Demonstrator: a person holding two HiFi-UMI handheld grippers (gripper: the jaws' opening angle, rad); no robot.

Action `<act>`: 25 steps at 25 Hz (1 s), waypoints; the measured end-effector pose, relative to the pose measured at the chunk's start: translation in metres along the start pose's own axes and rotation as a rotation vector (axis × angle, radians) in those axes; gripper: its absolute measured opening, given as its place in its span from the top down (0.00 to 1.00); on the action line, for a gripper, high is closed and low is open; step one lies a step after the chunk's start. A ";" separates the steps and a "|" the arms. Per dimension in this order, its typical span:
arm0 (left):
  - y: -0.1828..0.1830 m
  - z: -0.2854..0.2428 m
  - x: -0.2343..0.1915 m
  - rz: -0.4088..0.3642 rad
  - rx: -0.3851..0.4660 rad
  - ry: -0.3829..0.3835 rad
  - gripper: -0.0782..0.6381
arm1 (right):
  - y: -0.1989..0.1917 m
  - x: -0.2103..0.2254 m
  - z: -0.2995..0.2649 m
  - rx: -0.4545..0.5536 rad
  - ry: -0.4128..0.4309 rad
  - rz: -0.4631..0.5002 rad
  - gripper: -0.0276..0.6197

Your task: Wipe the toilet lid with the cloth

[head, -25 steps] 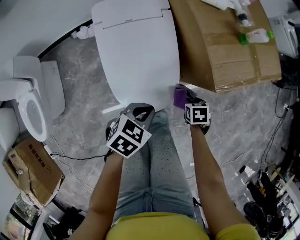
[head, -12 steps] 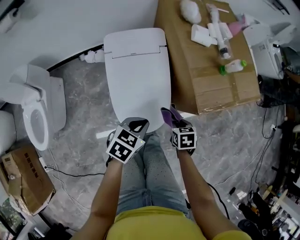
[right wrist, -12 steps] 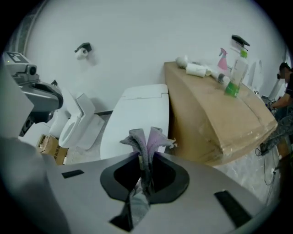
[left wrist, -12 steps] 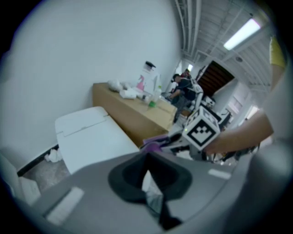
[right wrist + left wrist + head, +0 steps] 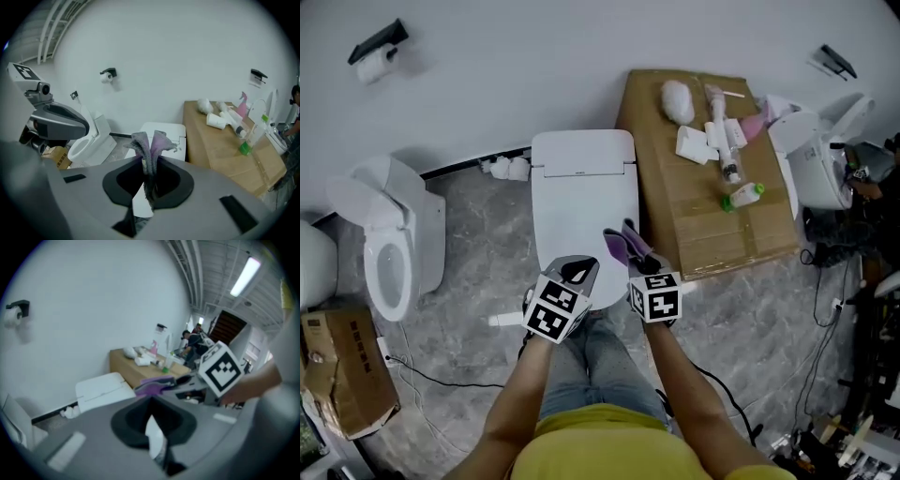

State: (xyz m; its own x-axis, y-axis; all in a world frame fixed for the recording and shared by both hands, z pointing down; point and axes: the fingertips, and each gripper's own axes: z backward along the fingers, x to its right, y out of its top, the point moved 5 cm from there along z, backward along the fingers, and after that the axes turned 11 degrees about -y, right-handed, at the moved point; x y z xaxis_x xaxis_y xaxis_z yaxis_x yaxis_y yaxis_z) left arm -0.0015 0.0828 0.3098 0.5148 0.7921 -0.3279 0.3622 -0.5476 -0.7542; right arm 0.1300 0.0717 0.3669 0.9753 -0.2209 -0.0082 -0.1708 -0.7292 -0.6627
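- Cloth [image 5: 151,146] clamped in right gripper [image 5: 636,264], purple folds poking out past the jaws, at the near right corner of toilet lid [image 5: 584,197]; contact unclear.
- Lid is shut and lies far and left of the cloth, long axis near-to-far.
- Left gripper [image 5: 577,274]: jaws together, empty, at the lid's near edge.
- Writing: none legible. The mark by the hinge is too small, and the label on the bottle [image 5: 742,196] is unreadable.

Left gripper [image 5: 157,446], jaws seemingly together, faces right gripper [image 5: 183,382] pinching purple cloth [image 5: 151,386] near toilet lid [image 5: 101,391]
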 end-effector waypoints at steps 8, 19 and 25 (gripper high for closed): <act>0.051 0.025 0.011 -0.062 0.123 0.077 0.90 | 0.058 -0.002 0.042 0.150 0.010 0.034 0.88; 0.129 0.070 0.030 -0.166 0.393 0.242 0.90 | 0.143 0.000 0.109 0.445 0.023 0.063 0.88; 0.140 0.089 0.051 -0.205 0.479 0.318 0.89 | 0.157 -0.002 0.150 0.584 0.029 0.073 0.88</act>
State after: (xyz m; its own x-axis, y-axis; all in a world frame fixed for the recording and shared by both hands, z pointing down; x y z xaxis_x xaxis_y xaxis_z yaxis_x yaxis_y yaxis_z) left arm 0.0064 0.0703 0.1369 0.7055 0.7085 -0.0187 0.1265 -0.1519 -0.9803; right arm 0.1222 0.0548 0.1507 0.9583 -0.2806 -0.0542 -0.1237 -0.2360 -0.9639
